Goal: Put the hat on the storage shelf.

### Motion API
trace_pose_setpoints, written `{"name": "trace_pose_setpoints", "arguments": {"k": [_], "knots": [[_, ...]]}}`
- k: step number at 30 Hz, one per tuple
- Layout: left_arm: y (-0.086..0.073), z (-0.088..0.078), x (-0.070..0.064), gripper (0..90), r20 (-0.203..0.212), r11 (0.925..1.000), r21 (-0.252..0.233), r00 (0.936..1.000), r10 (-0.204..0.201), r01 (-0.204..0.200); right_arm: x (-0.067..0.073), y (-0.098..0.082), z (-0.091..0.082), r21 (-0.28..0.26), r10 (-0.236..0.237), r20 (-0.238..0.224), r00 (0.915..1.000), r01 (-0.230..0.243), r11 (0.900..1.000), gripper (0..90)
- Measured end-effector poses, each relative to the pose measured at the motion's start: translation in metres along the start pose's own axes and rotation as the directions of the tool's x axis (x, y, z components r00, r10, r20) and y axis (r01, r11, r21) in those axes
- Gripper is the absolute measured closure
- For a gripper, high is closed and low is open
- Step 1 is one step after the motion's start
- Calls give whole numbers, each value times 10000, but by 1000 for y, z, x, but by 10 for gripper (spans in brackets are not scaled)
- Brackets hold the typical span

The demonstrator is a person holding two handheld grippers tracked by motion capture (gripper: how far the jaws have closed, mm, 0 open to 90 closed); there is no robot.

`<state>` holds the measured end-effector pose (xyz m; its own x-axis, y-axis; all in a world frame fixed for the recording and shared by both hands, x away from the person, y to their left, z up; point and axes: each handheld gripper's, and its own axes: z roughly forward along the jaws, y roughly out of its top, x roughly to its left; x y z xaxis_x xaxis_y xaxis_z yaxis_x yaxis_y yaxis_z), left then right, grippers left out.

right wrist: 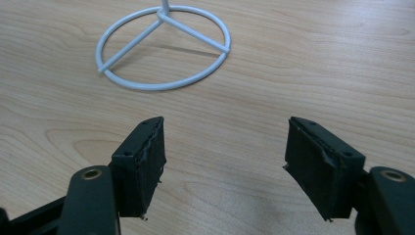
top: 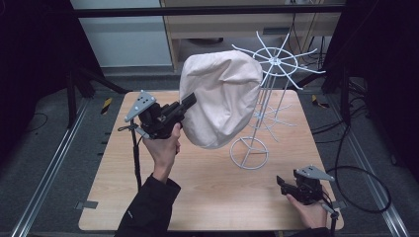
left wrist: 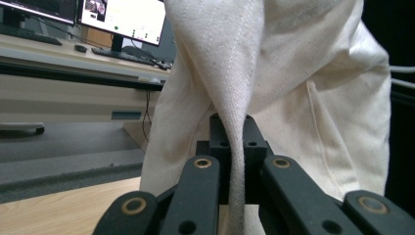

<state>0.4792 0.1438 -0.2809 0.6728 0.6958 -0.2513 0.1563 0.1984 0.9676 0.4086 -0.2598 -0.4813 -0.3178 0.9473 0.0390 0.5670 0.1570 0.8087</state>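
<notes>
Left gripper (top: 184, 107): centre left of the high view, raised above the table; jaws clamped tight on a fold of the cloth bag, the fabric pinched to a narrow ridge between them in the left gripper view (left wrist: 234, 147)
Cloth bag (top: 222, 96): cream fabric, hanging over the upper arms of the wire rack, upper centre of the high view; its lower edge hangs clear of the table; in the left gripper view (left wrist: 293, 98) it spreads across the centre and right
Wire rack (top: 276, 64): white, spoked top at upper right of centre; round base ring (right wrist: 164, 46) on the wood at upper left of the right gripper view
Right gripper (top: 284, 183): lower right of the high view, low over the table (top: 207, 197); jaws spread wide with bare wood between them (right wrist: 225, 156); holds nothing
Writing: monitor (left wrist: 122, 17) at upper left of the left gripper view shows a lit page; text too small to read; no brand or label legible on the bag or rack
</notes>
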Motion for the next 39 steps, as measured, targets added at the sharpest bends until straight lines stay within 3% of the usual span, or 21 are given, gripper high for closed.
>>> {"name": "trace_pose_setpoints", "arguments": {"k": [15, 39], "knots": [[-17, 9, 1, 874, -3, 9967, 771, 9997, 239, -238, 0, 0, 1, -11, -91, -5, 10000, 91, 10000, 313], [-43, 28, -3, 832, 170, 9794, 1959, 9988, 465, -490, 1, 0, 1, 49, -5, -71, 10000, 5, 10000, 313]]}}
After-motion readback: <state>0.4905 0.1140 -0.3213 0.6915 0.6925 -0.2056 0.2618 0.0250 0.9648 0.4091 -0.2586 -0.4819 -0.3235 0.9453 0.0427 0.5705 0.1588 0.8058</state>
